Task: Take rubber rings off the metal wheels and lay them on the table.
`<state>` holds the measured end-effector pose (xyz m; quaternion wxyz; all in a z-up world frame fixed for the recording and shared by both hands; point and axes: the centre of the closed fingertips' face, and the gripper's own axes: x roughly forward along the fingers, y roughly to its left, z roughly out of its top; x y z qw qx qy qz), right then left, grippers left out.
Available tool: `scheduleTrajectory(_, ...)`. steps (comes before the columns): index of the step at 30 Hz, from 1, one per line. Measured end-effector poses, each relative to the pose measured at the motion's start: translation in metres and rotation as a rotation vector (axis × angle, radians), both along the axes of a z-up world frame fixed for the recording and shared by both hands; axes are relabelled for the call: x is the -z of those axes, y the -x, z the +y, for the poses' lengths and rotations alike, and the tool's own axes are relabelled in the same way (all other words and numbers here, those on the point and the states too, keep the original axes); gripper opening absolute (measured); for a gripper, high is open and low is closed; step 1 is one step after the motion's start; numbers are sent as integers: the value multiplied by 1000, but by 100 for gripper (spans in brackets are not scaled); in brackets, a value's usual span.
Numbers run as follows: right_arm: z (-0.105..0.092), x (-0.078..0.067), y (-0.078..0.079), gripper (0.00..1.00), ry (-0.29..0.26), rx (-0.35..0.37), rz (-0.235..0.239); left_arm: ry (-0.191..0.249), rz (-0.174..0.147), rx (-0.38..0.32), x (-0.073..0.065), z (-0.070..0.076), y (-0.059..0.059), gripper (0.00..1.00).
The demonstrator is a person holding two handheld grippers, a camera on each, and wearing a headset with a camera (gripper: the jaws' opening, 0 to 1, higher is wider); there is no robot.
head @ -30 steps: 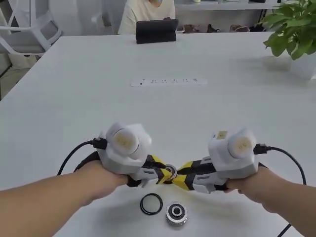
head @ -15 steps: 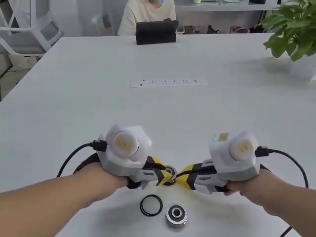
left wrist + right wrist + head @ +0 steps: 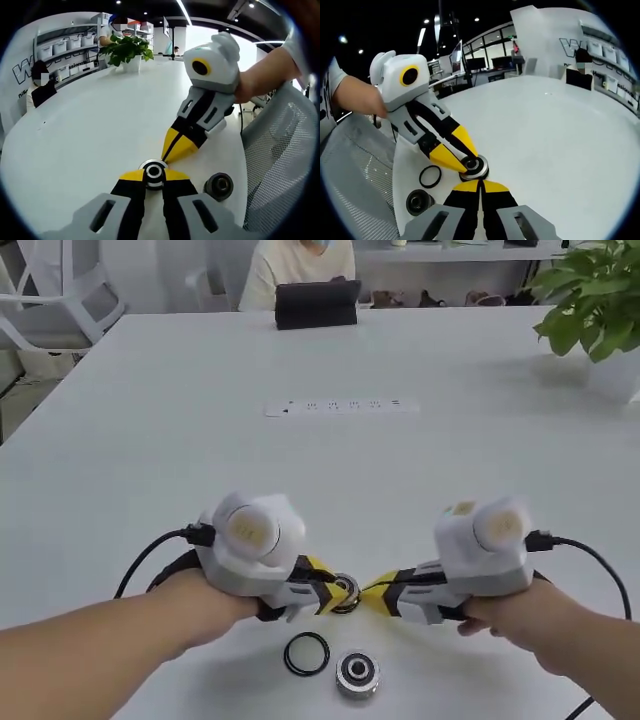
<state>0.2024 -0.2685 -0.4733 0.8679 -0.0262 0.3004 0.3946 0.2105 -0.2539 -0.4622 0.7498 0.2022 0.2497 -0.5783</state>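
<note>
— What has the left hand-held gripper (image 3: 153, 176) got hold of?
— A small round silver metal wheel with a dark rim (image 3: 153, 171), clamped between its yellow jaws.
— And the right hand-held gripper (image 3: 480, 186)?
— Its jaws are closed together and the tips touch that wheel's edge. I can't tell whether they pinch anything.
— Anything loose on the white worktop (image 3: 300, 460)?
— A thin black rubber ring (image 3: 306, 653) lies flat just under the left hand-held gripper's tips. A second metal wheel (image 3: 357, 672) sits beside it, towards the right hand-held gripper.

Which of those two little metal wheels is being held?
The wheel clamped in the left gripper; the other wheel lies free on the table beside a loose black ring.
</note>
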Motion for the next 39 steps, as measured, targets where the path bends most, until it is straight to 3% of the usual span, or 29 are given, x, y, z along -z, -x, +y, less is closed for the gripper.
scheduleTrajectory(18, -2, -7, -7, 0, -162, 133, 86, -8, 4, -18, 0, -1, 0, 6)
scheduleTrajectory(28, 0, -9, -7, 0, -201, 154, 115, -19, -8, -15, 0, -1, -1, 6)
scheduleTrajectory(39, 5, -12, -5, 0, -207, 131, 107, -27, -16, -14, 0, -1, 0, 6)
